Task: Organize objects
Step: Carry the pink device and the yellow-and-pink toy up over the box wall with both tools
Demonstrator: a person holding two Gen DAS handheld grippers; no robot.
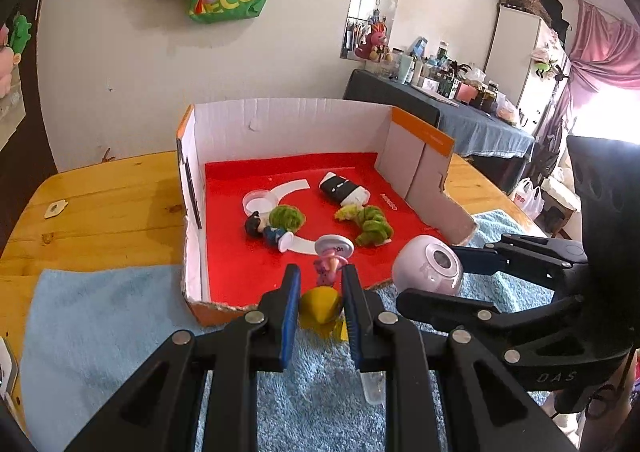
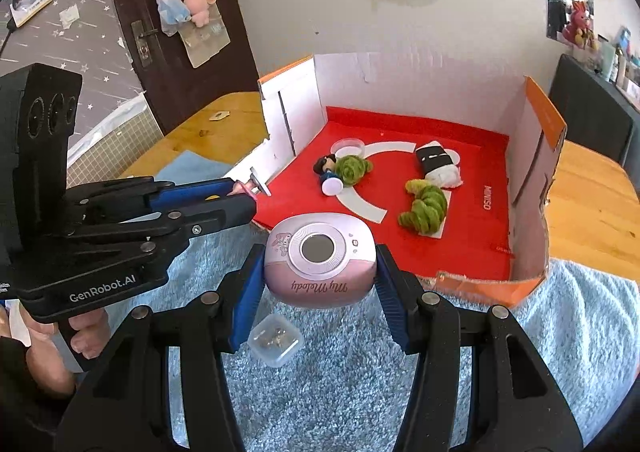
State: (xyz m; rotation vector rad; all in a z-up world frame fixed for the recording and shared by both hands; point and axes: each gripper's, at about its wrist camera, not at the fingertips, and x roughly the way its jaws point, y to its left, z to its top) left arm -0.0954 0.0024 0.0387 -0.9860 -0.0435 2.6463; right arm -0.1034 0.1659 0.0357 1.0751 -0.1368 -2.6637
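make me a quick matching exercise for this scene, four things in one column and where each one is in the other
Things:
1. pink round gadget
2. yellow-and-pink figurine
3. clear plastic case
4. black-and-white roll toy

Places:
A. on the blue towel
B. in the left hand-held gripper
C. in the red-floored box
D. in the right hand-held gripper

Pairs: 1-D, 2-B, 3-A, 4-C

Bright daylight blows out the window point(image 1: 612, 107) by the pink curtain point(image 1: 600, 51); fisheye edges bend and darken, focus sharp.
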